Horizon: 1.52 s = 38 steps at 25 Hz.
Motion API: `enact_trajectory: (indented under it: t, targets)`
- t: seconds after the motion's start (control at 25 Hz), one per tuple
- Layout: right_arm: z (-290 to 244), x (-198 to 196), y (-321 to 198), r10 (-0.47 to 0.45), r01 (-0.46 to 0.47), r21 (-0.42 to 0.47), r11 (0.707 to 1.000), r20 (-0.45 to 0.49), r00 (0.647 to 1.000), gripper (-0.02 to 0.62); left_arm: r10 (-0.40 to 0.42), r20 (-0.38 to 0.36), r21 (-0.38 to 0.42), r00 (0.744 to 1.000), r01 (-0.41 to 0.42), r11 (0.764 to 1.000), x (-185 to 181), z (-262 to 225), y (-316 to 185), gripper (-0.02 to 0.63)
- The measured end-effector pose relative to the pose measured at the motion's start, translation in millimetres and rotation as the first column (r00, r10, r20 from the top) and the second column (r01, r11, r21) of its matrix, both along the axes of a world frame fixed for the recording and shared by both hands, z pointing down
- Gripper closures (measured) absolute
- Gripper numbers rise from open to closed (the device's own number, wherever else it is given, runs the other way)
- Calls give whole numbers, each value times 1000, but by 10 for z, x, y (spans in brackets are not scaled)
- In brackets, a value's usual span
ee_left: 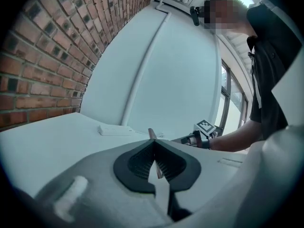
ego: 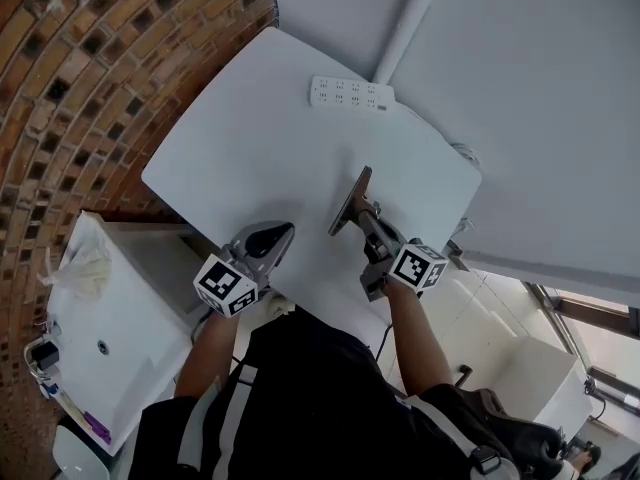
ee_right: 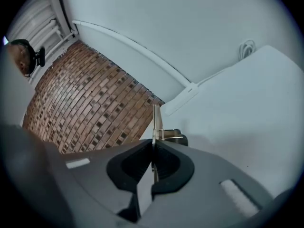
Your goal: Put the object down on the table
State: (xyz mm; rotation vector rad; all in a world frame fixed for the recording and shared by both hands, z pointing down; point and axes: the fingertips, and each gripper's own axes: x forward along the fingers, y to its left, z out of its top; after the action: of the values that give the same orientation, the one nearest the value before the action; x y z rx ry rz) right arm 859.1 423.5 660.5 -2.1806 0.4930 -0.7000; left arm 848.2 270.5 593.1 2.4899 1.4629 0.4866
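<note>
My right gripper is shut on a thin flat plate with a small metal bracket, held edge-up just above the white table. In the right gripper view the plate sticks up edge-on from between the shut jaws. My left gripper hovers at the table's near edge, shut with nothing in it. From the left gripper view the plate and the right gripper's marker cube show beyond the jaws.
A white power strip lies at the table's far side, its cable running off the edge. A brick wall stands to the left. A white cabinet with small items sits beside me at the lower left.
</note>
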Motion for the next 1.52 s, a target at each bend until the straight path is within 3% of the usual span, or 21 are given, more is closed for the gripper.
enact_trajectory:
  t: [0.36,0.48,0.72,1.0,1.32,1.52]
  targets:
    - [505,488,-210,50,-69,121,990,152,987,586,-8,97,65,995,1,998,71,479,-5,604]
    - [592,686,-324,42,-64,123,990,172,984,586,-23,124,61,992,16,998,159,583,0,604]
    - [669,955,-529,0,-34,165,986,205,979,586,-17,149,74,989,6,997,234,714,51,604]
    - [816,1024,-583,17,-97,265,959,292,956,584,-26,167,78,986,13,997,198,770,1,604]
    - [896,1049,-525,90,-177,222,959,354,931,565,-24,166,73,986,11,997,187,754,10,604]
    - [870,1025,-488,125,-197,185,963,342,931,530,-12,151,70,988,2,998,164,683,12,604]
